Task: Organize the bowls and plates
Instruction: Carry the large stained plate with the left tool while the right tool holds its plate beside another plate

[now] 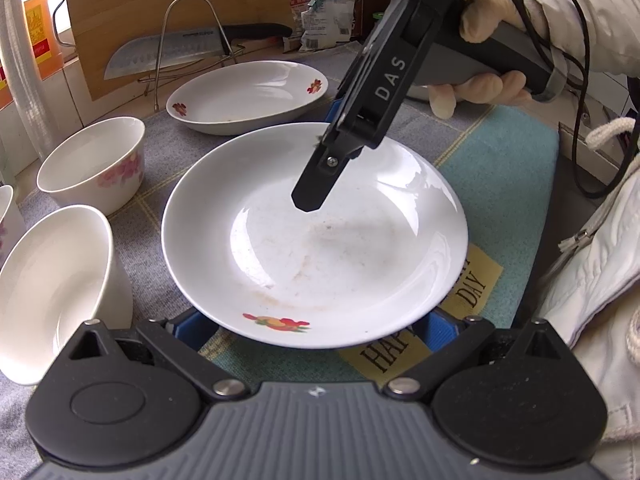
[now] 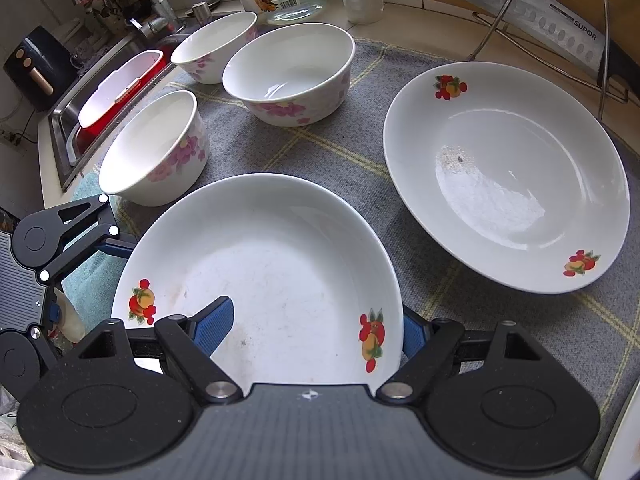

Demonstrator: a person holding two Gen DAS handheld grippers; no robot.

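Left wrist view: fruit-print plate [image 1: 316, 236] at centre on the table mat [image 1: 500, 168], left gripper [image 1: 312, 330] jaws straddling its 6 o'clock rim, grip unclear. Right wrist view: right gripper [image 2: 316, 332] clamps the same plate's rim; second plate [image 2: 508, 176] at 2 o'clock, three bowls [image 2: 288, 76] at 11 o'clock.

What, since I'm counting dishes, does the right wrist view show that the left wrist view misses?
Only the right wrist view: the sink, the faucet and a third bowl in full. Only the left wrist view: the right claw over the near plate, and the hand holding it. Both: near plate, far plate, far bowl, near bowl, knife.
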